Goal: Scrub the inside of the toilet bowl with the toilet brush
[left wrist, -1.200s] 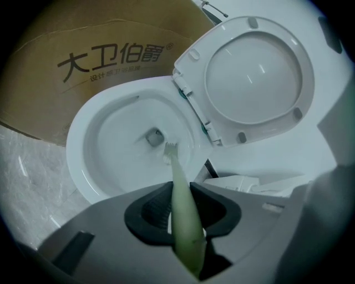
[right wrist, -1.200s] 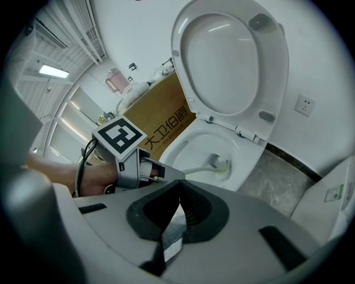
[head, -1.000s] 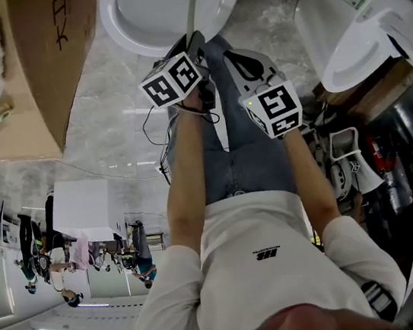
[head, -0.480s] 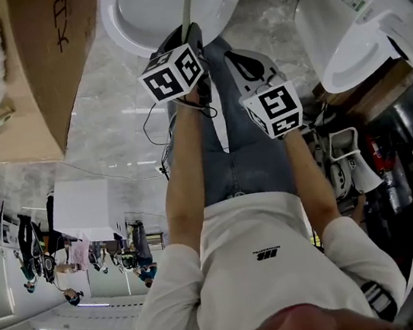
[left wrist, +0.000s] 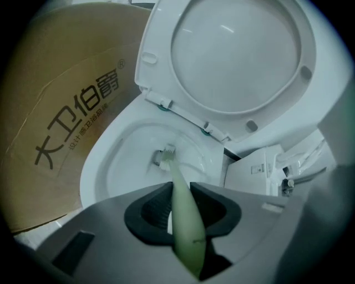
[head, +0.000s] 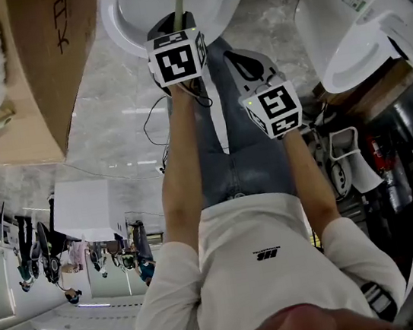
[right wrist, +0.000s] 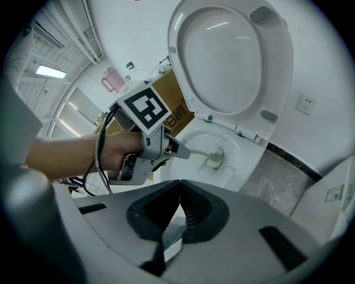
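Your left tongs [left wrist: 178, 187]: clenched on the pale green handle of the toilet brush [left wrist: 186, 222]. The bristle head lies ahead of them, down inside the toilet bowl [left wrist: 102, 161]. Raised lid [left wrist: 238, 61]: above and beyond. Cardboard box [left wrist: 66, 127]: to their left. Your right tongs [right wrist: 180, 184]: pressed together, holding nothing, with the left pair ahead and leftward.

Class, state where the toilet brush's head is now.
In the left gripper view, the brush head lies inside the toilet bowl, left of centre, beneath the lid hinges; the left hand-held gripper clamps its handle.
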